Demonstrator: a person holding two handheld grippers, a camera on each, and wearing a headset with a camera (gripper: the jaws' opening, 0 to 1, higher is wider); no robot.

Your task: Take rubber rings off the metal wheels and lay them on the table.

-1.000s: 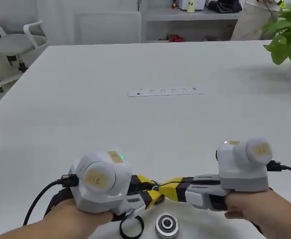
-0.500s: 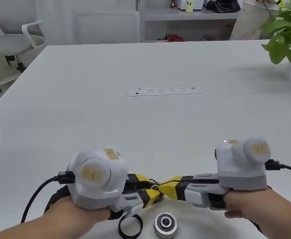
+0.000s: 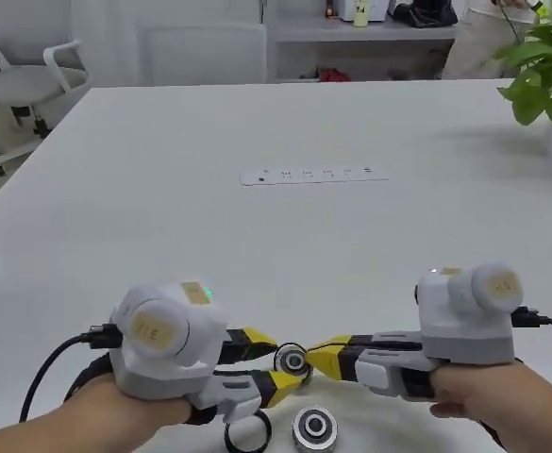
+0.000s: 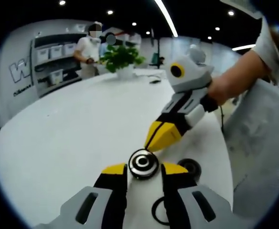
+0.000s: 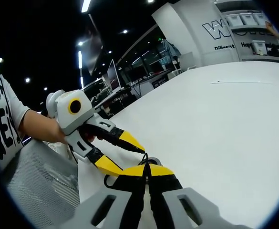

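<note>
A small metal wheel [image 3: 292, 360] hangs just above the table between the two grippers. My left gripper [image 3: 285, 363] is shut on it, one yellow jaw on either side of the wheel [image 4: 143, 163]. From the right, my right gripper [image 3: 311, 352] meets the wheel's rim, jaws shut on its thin black rubber ring [image 5: 146, 161]. The same right gripper [image 5: 147, 169] shows its jaws pressed together. A loose black rubber ring [image 3: 247, 434] lies on the table [image 3: 285, 245] below, beside a second metal wheel [image 3: 315, 427].
A white power strip [image 3: 311, 174] lies mid-table. A potted plant [image 3: 544, 66] stands at the far right corner and an office chair [image 3: 21, 80] beyond the left edge. A person [image 4: 89, 47] stands by shelves past the table.
My left gripper has shifted slightly left and rolled, and the held wheel now shows between the two sets of jaws. The ring and wheel on the table have stayed put.
</note>
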